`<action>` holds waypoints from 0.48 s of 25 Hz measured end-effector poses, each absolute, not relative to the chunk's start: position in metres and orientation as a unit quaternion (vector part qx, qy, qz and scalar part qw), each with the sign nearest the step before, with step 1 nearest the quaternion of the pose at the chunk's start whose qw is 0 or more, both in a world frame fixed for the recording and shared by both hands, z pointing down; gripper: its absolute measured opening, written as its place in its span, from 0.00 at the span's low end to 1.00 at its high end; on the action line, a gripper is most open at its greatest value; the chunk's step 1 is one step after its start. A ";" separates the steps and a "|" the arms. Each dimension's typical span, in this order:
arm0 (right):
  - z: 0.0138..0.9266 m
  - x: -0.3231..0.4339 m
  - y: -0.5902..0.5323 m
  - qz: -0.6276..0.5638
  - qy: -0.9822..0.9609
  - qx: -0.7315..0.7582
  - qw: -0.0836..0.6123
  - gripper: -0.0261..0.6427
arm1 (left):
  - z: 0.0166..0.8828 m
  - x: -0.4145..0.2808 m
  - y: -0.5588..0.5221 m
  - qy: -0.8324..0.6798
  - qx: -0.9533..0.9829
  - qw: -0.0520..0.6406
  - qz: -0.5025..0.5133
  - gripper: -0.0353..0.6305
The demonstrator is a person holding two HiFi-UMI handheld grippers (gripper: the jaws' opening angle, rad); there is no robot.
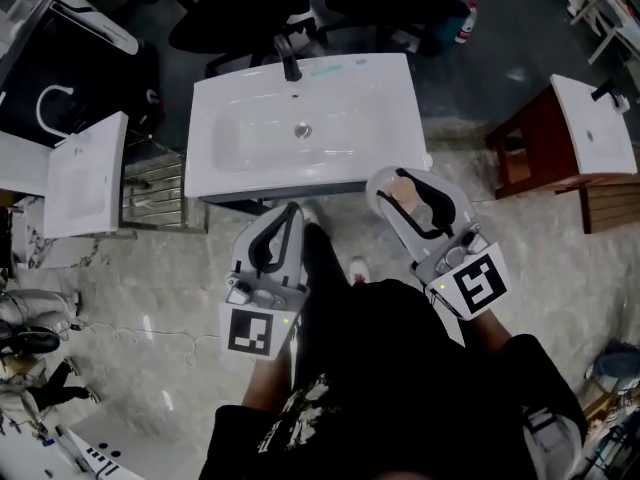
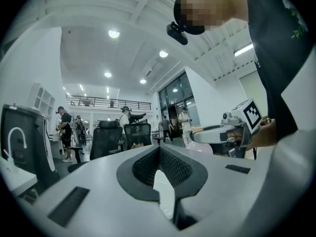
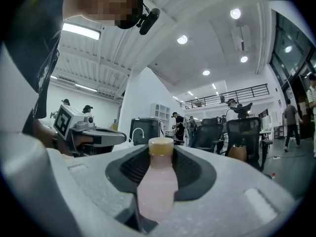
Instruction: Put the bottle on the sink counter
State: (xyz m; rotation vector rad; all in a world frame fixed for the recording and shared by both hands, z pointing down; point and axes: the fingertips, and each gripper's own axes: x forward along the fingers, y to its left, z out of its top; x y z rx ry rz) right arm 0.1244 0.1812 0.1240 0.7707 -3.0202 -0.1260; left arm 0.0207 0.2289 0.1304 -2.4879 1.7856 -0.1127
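A pink bottle (image 3: 158,186) with a tan cap stands upright between the jaws of my right gripper (image 3: 161,154), which is shut on it. In the head view the right gripper (image 1: 400,180) holds the bottle (image 1: 405,192) in the air just off the front right corner of the white sink counter (image 1: 230,158). The counter has a basin and a dark faucet (image 1: 290,63) at its far edge. My left gripper (image 1: 292,209) hangs below the counter's front edge. Its jaws meet at the tips with nothing in them, as the left gripper view shows (image 2: 159,152).
A smaller white sink unit (image 1: 85,173) stands at the left, and a wooden stand with another basin (image 1: 590,118) at the right. Black office chairs (image 1: 240,13) sit beyond the counter. A spray bottle (image 1: 465,23) stands on the floor behind. People stand far off in the hall.
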 end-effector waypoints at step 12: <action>0.123 0.085 0.054 -0.041 -0.949 0.312 0.025 0.24 | 0.133 -0.017 0.079 0.515 -0.856 0.038 -0.030 0.07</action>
